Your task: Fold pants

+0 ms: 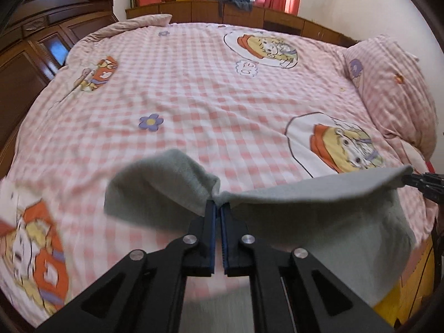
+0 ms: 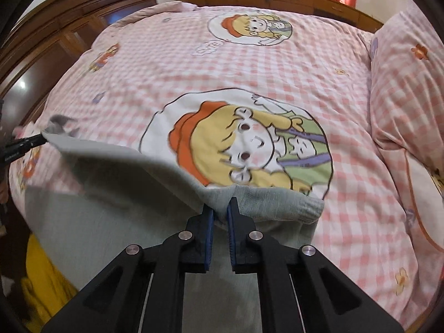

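Grey fleece pants [image 1: 319, 216] hang in the air over the near edge of the bed, stretched between both grippers. My left gripper [image 1: 218, 204] is shut on their top edge, with a grey flap [image 1: 158, 186] drooping to its left. In the right wrist view my right gripper [image 2: 220, 205] is shut on the other end of the same edge, near the ribbed waistband [image 2: 288, 205]. The pants [image 2: 116, 211] hang down below the fingers. Each view shows the other gripper's black tip, the right one [image 1: 424, 183] and the left one [image 2: 22, 144], at the cloth's far corner.
The bed [image 1: 208, 88] carries a pink checked cover with cartoon prints. A matching pillow [image 1: 394, 91] lies at the right. A dark wooden wardrobe [image 1: 30, 55] stands left. A low wooden cabinet [image 1: 249, 14] with a grey garment runs along the far side. Something yellow [image 2: 41, 277] lies below.
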`<state>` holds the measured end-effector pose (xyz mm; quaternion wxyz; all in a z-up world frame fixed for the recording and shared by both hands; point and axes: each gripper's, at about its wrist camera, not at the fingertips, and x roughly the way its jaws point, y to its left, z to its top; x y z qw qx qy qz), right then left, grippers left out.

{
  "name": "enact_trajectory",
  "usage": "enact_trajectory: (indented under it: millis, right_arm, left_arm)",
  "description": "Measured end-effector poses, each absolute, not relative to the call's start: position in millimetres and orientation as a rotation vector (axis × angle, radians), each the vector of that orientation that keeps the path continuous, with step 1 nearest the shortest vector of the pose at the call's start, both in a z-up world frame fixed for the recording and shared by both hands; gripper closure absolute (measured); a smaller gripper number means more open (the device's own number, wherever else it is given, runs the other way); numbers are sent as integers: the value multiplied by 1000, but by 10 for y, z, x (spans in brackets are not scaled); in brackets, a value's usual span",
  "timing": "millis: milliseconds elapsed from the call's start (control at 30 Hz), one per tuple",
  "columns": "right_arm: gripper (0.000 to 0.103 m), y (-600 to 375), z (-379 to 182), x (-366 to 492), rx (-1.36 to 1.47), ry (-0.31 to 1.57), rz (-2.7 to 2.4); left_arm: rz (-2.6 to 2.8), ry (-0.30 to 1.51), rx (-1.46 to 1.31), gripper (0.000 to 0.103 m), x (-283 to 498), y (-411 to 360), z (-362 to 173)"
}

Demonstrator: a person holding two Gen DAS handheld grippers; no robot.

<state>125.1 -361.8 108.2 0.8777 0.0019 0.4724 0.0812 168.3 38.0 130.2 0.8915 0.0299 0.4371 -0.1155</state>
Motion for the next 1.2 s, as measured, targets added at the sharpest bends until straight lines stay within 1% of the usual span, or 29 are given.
enact_trajectory:
  millis: [233, 433, 600, 767, 833, 900, 967, 1033, 1100, 1133, 1200]
  right_arm:
    - [93, -3433, 1060, 549, -77, 973, 196]
    - [93, -3353, 887, 140, -103, 995, 200]
    - [93, -3383, 683, -54, -96, 1031, 188]
    - [92, -3399, 397, -161, -71, 1095, 141]
    - [85, -3443, 316, -187, -52, 1114, 109]
    - [82, -3497, 269, -229, -15, 1117, 75]
    - [80, -3576, 270, -281, 57, 1113, 59]
    - [71, -3652, 307, -352, 136, 1097, 49]
    - [65, -3702, 358, -416, 188, 1082, 26]
    - [61, -3714, 378, -438, 202, 1077, 17]
    - [58, -3755, 434, -483, 252, 1069, -1]
  left_arm:
    - [-220, 880, 9, 100, 774, 546, 1268]
    - [-209, 919, -19, 100, 209, 625, 1033]
    - [-202, 976, -31, 100, -97, 671, 740]
    - [-210, 1028, -66, 100, -202, 680, 517]
    - [-207, 1044, -98, 100, -218, 701, 472]
    - [-201, 1052, -120, 100, -245, 714, 462]
    - [-204, 1054, -148, 95, -265, 739, 489]
    - [-210, 1044, -185, 80, -283, 756, 535]
    - [-216, 1036, -215, 73, -278, 762, 579]
    - [-217, 1033, -227, 71, -268, 759, 593]
    - [-215, 1036, -240, 69, -224, 744, 596]
